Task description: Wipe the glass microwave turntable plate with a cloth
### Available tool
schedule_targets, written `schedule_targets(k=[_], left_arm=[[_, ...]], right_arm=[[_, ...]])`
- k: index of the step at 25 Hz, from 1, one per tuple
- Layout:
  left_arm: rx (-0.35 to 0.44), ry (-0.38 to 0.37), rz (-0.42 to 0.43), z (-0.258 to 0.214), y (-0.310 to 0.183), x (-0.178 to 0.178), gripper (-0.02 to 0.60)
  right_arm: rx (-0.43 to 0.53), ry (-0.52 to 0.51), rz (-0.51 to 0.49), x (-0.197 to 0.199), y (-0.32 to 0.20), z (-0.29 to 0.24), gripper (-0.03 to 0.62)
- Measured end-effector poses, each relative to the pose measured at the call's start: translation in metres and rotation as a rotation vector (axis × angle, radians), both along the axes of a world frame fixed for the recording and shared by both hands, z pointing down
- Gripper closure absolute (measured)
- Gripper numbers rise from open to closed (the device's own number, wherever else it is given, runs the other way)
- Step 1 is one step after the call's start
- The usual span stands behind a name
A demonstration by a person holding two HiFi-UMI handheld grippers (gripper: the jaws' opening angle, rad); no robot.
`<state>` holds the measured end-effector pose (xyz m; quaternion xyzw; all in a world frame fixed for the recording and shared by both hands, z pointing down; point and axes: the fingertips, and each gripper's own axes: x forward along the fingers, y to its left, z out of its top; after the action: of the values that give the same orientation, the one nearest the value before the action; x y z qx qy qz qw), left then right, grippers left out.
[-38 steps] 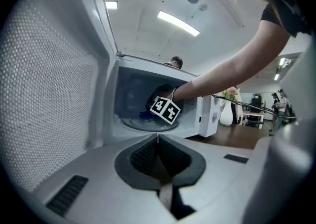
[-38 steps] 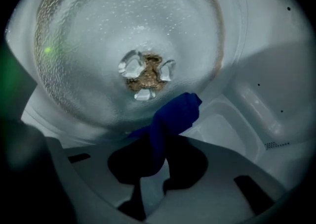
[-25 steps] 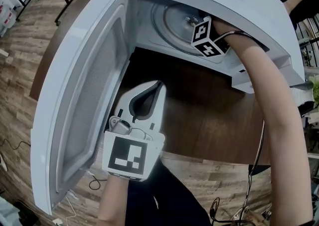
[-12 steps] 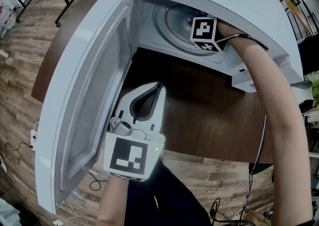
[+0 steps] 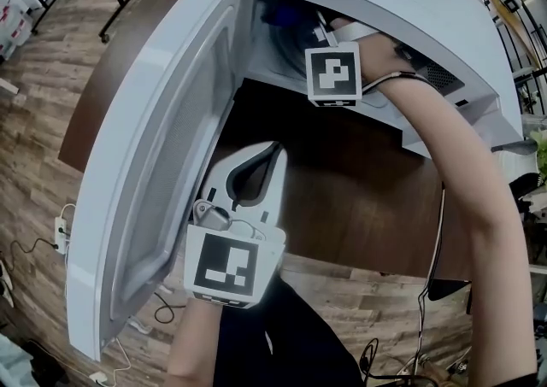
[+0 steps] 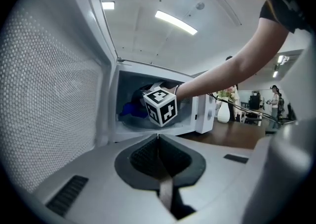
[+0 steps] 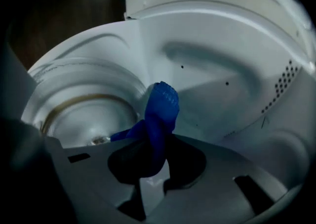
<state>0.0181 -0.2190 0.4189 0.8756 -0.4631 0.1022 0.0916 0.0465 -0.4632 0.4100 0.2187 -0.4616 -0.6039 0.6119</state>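
**A:** Where does the glass turntable plate lie from the right claw?

**B:** In the right gripper view it fills the lower left of the frame, on the floor of the microwave. The claw points past the plate's right edge, toward the back wall.

**A:** And the claw itself?

**B:** It is clenched on the blue cloth. The cloth's long axis stands up out of the jaws at frame centre, with a short tail poking left toward the plate. Whether any of it touches the glass cannot be told.

**A:** So what does the next move need?

**B:** Probably a sweep down and left, to lay the cloth on the plate.

**A:** And the other arm?

**B:** The left claw is closed on nothing. It sits outside the cavity, at lower centre of the head view, over the dark worktop beside the open door. The right arm is far nearer the plate.
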Motion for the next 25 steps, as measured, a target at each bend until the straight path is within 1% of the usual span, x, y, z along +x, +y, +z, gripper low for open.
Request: schedule_targets(k=[5,7,9,11,13,16,20,25], left_arm=[[-0.005,0.003,-0.009,0.002,0.002,-0.002,0.575],[-0.004,-0.001,-0.009,0.002,0.003,-0.002,0.575],[-0.005,-0.002,-0.01,0.002,0.003,-0.002,0.575],[-0.004,-0.002,-0.011,0.001,0.004,-0.002,0.575],[-0.003,-0.003,-0.01,0.001,0.003,-0.001,0.575],[-0.006,-0.006,-0.01,0.001,0.003,-0.001,0.575],[-0.008,-0.001,-0.009,0.002,0.003,0.001,0.575],[-0.009,-0.003,0.007,0.004,0.004,0.006,0.575]], right_arm=[[0.029,0.197,-0.144,-0.017,0.018,0.022,0.543],[0.029,0.276,-0.175,-0.019,0.022,0.031,0.543],[0.017,0.348,-0.18,-0.016,0.025,0.039,0.543],[0.002,0.416,-0.165,-0.01,0.026,0.046,0.543],[-0.005,0.455,-0.148,-0.005,0.026,0.05,0.543],[-0.027,0.465,-0.108,0.005,0.025,0.051,0.543],[-0.092,0.457,0.014,0.031,0.022,0.055,0.543],[-0.114,0.501,0.119,0.067,0.018,0.055,0.543]])
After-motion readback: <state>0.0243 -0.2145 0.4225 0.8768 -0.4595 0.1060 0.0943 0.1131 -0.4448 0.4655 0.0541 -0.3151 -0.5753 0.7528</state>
